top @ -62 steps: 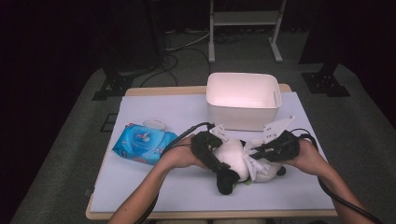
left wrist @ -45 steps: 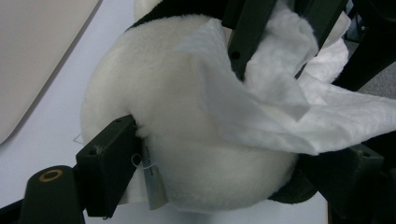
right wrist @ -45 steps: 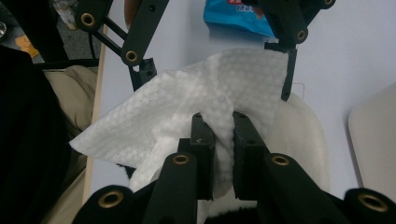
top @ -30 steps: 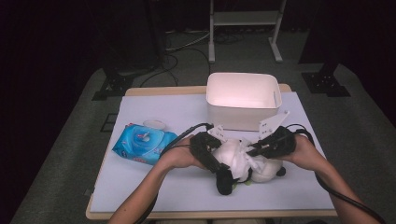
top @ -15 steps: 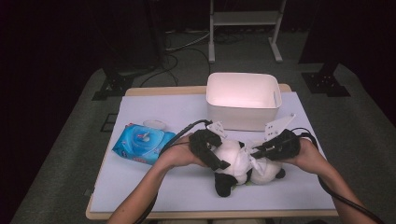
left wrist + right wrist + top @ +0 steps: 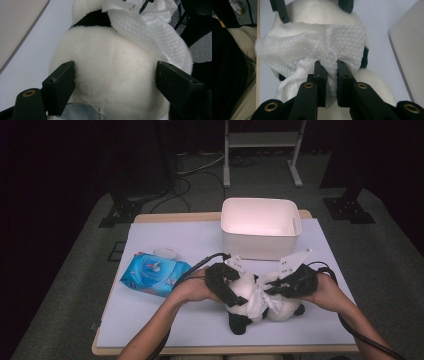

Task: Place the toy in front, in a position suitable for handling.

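A black-and-white plush panda [image 6: 240,292] lies at the front middle of the table. My left gripper [image 6: 226,285] comes in from the left, and its jaws press on both sides of the toy's white body [image 6: 112,75]. Across from it, my right gripper [image 6: 274,289] is shut on a white wet wipe [image 6: 260,301], which is draped over the toy. In the right gripper view the right gripper [image 6: 330,64] pinches the bunched wipe [image 6: 299,47] against the plush [image 6: 322,12]. The wipe [image 6: 150,32] also hangs over the toy's upper right in the left gripper view.
A blue pack of wipes [image 6: 155,274] with its lid flipped open lies left of the toy. A white plastic bin [image 6: 261,227] stands behind the toy near the table's far edge. The person's forearms reach in from the front edge.
Both grippers keep their holds. The right hand with the wipe has edged slightly toward the toy and downward since the earliest frame. The left hand stays put.
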The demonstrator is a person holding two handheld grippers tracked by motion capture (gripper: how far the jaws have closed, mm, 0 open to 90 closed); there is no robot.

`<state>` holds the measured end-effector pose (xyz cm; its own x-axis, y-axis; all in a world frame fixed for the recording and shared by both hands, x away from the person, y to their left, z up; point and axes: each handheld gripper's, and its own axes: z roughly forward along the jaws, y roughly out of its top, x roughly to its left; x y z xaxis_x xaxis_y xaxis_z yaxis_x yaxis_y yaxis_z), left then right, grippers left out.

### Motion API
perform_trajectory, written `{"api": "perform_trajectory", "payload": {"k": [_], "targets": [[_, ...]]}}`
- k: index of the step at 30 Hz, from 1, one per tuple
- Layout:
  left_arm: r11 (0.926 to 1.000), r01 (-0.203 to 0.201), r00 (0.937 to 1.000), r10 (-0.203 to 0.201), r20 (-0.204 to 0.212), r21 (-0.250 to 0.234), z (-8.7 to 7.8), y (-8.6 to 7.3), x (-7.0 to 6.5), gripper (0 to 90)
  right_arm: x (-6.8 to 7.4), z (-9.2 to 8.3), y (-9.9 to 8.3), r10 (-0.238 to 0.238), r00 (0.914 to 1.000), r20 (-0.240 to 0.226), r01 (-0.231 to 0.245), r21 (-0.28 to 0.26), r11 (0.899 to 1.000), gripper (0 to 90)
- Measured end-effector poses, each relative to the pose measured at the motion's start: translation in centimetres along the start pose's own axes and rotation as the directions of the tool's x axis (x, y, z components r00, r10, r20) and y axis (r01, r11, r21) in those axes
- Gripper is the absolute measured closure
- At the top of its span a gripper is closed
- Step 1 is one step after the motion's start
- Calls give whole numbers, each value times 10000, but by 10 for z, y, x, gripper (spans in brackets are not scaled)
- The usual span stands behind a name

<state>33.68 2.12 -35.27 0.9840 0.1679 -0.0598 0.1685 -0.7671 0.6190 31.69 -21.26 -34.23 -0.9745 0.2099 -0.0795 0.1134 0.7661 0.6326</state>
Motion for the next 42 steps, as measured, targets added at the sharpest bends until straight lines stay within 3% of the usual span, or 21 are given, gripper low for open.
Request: {"api": "perform_trajectory", "payload": {"k": [5, 8, 21, 29, 34, 42], "targets": [[9999, -122, 9998, 124, -168, 100, 0, -1, -2, 175, -2, 11, 16, -369, 9993, 92, 369, 23, 9993, 799], [9999, -102, 9999, 102, -122, -24, 0, -3, -1, 184, -5, 12, 17, -412, 9991, 40, 412, 12, 9991, 799], [9997, -168, 9998, 167, -67, -170, -1, -6, -1, 185, -8, -16, -17, 363, 9978, 562, -359, -89, 9993, 799], [9997, -157, 9999, 157, -28, -203, -1, -6, -1, 185, -8, -36, -49, 1073, 9904, 867, -1044, -380, 9938, 799], [9997, -203, 9998, 202, -81, -145, -1, -6, -2, 185, -9, -44, -63, 1412, 9836, 1124, -1387, -296, 9899, 799], [9997, -245, 9996, 246, -108, 33, -1, -3, -3, 185, -20, -47, -69, 1657, 9763, 1389, -1659, -103, 9861, 799]]}}
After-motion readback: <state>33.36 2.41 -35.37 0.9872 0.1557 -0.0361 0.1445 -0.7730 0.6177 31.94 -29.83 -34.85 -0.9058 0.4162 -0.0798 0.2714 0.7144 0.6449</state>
